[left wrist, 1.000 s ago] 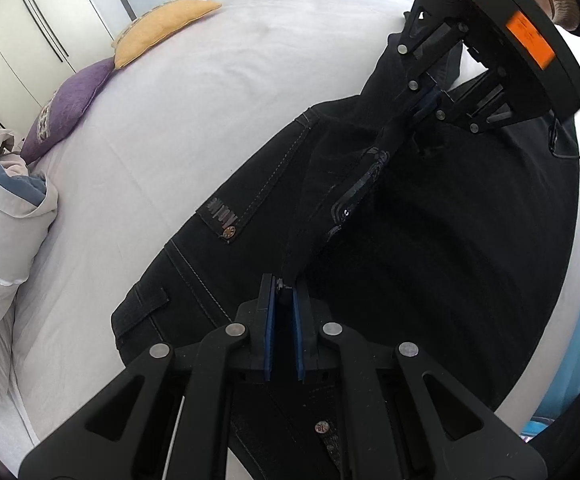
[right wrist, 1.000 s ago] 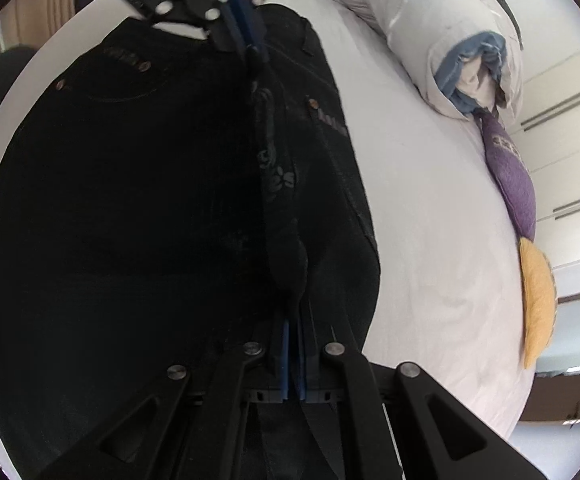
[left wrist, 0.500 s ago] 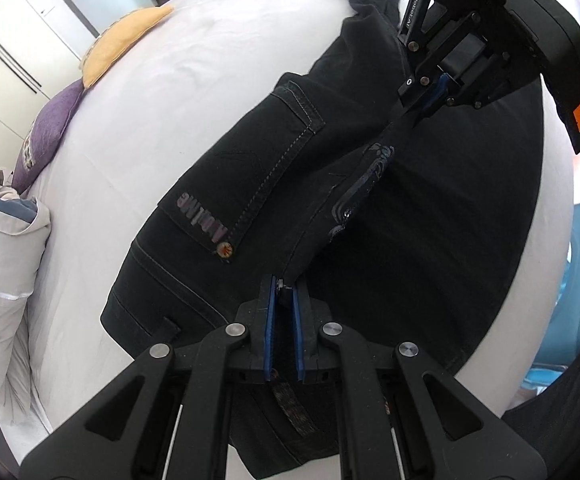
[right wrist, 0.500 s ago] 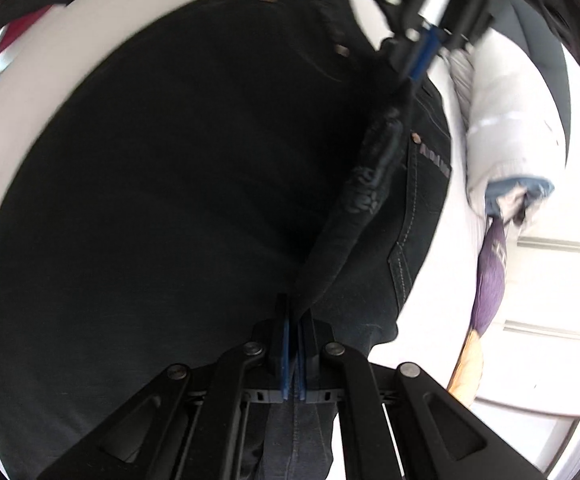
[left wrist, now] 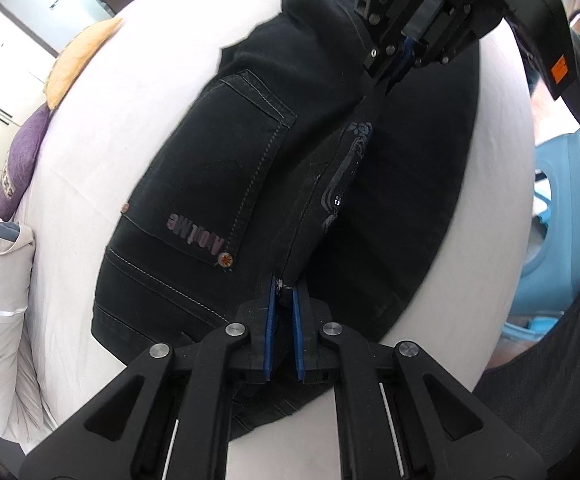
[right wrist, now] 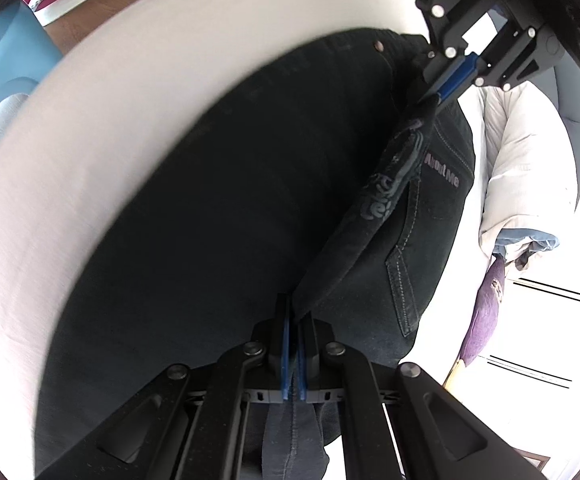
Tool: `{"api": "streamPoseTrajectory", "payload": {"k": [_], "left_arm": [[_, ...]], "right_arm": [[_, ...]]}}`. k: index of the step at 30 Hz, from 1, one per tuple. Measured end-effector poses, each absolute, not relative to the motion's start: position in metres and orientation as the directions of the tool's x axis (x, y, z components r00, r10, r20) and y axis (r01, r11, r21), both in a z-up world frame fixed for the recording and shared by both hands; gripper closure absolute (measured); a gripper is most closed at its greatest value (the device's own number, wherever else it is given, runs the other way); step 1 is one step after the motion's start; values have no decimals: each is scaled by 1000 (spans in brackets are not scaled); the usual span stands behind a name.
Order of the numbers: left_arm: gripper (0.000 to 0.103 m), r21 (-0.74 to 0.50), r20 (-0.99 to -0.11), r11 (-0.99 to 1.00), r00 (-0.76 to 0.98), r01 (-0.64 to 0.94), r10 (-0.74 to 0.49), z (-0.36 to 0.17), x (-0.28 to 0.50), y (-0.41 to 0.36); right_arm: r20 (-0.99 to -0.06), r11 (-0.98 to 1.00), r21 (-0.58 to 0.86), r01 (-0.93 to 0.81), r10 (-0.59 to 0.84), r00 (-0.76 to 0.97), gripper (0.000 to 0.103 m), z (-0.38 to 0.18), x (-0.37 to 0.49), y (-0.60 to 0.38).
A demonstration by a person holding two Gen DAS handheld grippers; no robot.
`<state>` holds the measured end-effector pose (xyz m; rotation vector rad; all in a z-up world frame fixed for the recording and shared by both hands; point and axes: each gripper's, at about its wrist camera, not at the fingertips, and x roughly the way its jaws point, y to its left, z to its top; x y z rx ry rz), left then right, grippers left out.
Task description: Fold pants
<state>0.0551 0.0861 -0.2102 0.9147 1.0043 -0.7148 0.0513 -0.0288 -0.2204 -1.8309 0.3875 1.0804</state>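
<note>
Your left gripper (left wrist: 284,300) is clamped on a fold of the pants (left wrist: 218,184), pointing steeply down; your right gripper (right wrist: 293,312) is pinched on the same raised ridge at its other end, also angled down; both face each other.

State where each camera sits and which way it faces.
Left wrist: on the left gripper, looking steeply down at the black pants on the white bed; the right gripper shows opposite.
Right wrist: on the right gripper, also angled down; the left gripper opposite.
Shared: both clamp one raised fold of the pants.
</note>
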Motion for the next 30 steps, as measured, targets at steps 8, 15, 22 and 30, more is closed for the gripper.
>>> {"api": "streamPoseTrajectory", "payload": {"k": [8, 15, 22, 30], "left_arm": [[96, 317, -930, 383, 364, 868, -55, -214, 24, 89], [96, 297, -934, 403, 351, 866, -65, -212, 7, 93], [96, 308, -935, 395, 352, 866, -43, -225, 4, 91], [93, 312, -934, 435, 356, 845, -22, -236, 10, 96]], "right_arm": [[-813, -501, -561, -659, 186, 551, 99, -213, 45, -20], [-815, -493, -562, -664, 197, 544, 99, -214, 47, -8], [-810, -485, -568, -665, 187, 556, 99, -221, 32, 5], [-808, -465, -570, -677, 167, 565, 99, -231, 18, 14]]}}
